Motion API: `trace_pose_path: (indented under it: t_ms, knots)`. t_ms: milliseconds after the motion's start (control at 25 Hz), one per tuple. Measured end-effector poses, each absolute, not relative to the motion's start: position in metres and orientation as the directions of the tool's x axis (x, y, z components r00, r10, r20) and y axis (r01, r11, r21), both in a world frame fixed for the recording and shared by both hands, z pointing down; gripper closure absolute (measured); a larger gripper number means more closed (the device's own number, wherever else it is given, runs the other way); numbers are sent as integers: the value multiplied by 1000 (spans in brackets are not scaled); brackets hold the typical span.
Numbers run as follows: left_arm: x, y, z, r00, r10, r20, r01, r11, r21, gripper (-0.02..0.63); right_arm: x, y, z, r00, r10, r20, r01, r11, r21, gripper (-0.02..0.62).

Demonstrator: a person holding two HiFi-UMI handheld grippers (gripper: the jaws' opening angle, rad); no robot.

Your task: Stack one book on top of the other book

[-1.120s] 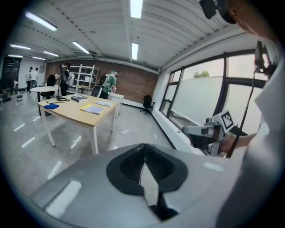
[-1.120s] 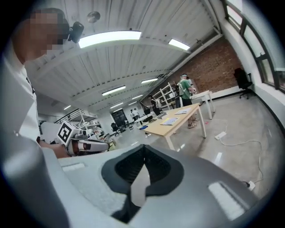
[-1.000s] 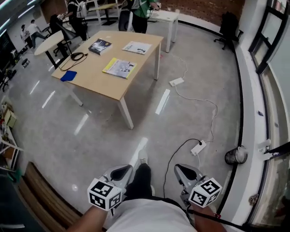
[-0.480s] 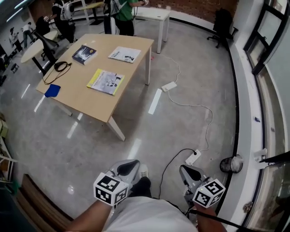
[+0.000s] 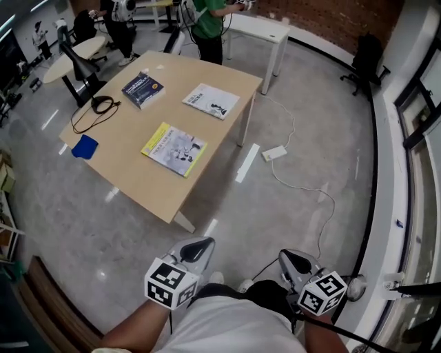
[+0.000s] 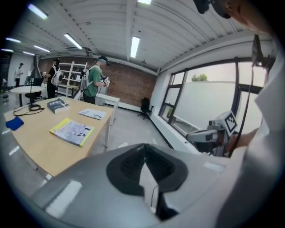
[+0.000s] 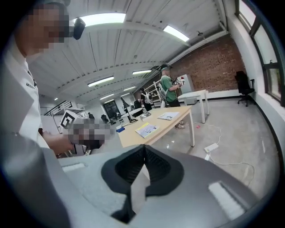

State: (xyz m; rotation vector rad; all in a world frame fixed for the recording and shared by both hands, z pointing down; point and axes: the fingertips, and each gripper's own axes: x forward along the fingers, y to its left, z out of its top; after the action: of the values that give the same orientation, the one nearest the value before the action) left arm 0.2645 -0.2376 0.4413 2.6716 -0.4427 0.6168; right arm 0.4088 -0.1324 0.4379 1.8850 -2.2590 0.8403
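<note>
Three books lie apart on a wooden table: a yellow-edged book nearest me, a white book behind it, and a dark book at the far left. The yellow-edged book also shows in the left gripper view, and small in the right gripper view. My left gripper and right gripper are held low in front of my body, over the floor and well short of the table. Both are shut with nothing between the jaws.
A blue cloth and a black cable lie at the table's left end. People stand behind the table. A white power strip with its cord lies on the floor to the right. A white table stands beyond.
The table and books have come nearer and shifted in the head view as I walked toward them. Both grippers stay shut, low in front of me.
</note>
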Motion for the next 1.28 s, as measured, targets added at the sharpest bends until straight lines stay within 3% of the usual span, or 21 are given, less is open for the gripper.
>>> trace_pose_path:
  t_ms: [440,640,800,1000,1280]
  knots:
    - [362,-321,463,778,-349,523,-556,-769,314,600,518,-250,447,-403,-838,368,-890,265,-372,594]
    - [429,-350,455,768,-417,487,-628,-641,441,600,565,-285,442,-522,-777,352,-841,399,-366,594]
    - [478,-368,445,758,-453,469,-641,-648,410,600,601,-319,446,-575,-747,334,-810,462,-360,594]
    - [463,-373,455,658,-522,542,-742,-569,353,600,611,-349,459,-647,-694,317,-752,510,-418,594]
    - [393,-405,463,462,-665,586,-887,-354,298,600,569,-406,463,-752,-588,299,-656,623,-426,594]
